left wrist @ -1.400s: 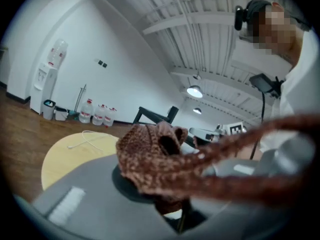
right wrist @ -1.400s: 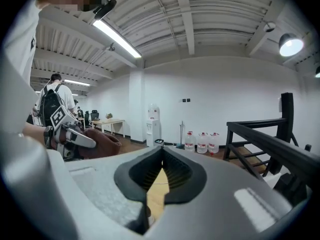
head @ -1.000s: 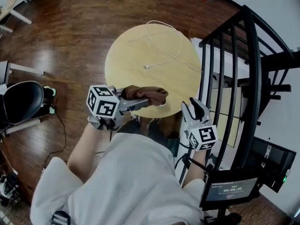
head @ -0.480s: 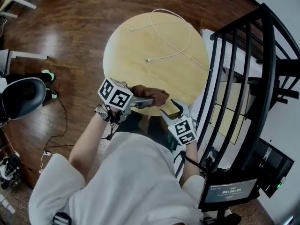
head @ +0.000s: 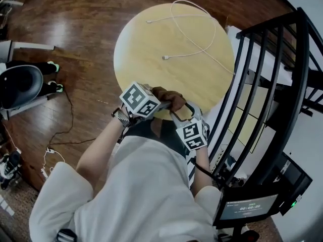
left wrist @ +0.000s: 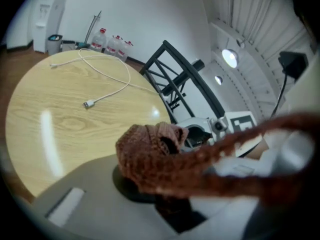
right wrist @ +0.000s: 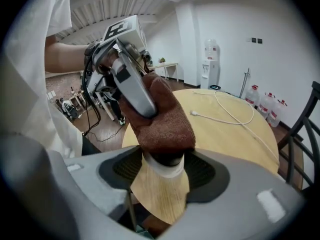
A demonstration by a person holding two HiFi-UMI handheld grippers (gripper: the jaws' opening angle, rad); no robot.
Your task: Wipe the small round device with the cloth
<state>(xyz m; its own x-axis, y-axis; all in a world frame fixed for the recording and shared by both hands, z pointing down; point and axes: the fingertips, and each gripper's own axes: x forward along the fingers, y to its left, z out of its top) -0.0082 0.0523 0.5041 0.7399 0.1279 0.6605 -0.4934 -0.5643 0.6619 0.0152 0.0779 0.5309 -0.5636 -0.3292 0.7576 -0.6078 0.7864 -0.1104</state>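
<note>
A brown cloth (head: pixel 169 97) hangs at the near edge of the round wooden table (head: pixel 151 44). My left gripper (head: pixel 160 104) is shut on it, one grey finger (right wrist: pixel 132 84) pressing into its top. Under the cloth (right wrist: pixel 162 114) pokes out the small round device (right wrist: pixel 167 170), white-rimmed with a dark body. My right gripper (right wrist: pixel 164 180) straddles the device. Its jaws have opened wider within the last second, and the black pads stand close at each side with no visible squeeze. In the left gripper view the cloth (left wrist: pixel 150 149) fills the jaws and hides the device.
A white charging cable (head: pixel 197 44) loops over the far half of the table. A black metal railing (head: pixel 272 84) stands close on the right and a dark chair (head: pixel 20 84) on the left. Water bottles (right wrist: pixel 262 104) line the far wall. A small screen (head: pixel 250 205) sits at lower right.
Both grippers have come down and drawn together at the table's near edge. The right gripper swung left to under the cloth, and its jaws stand wider apart than before.
</note>
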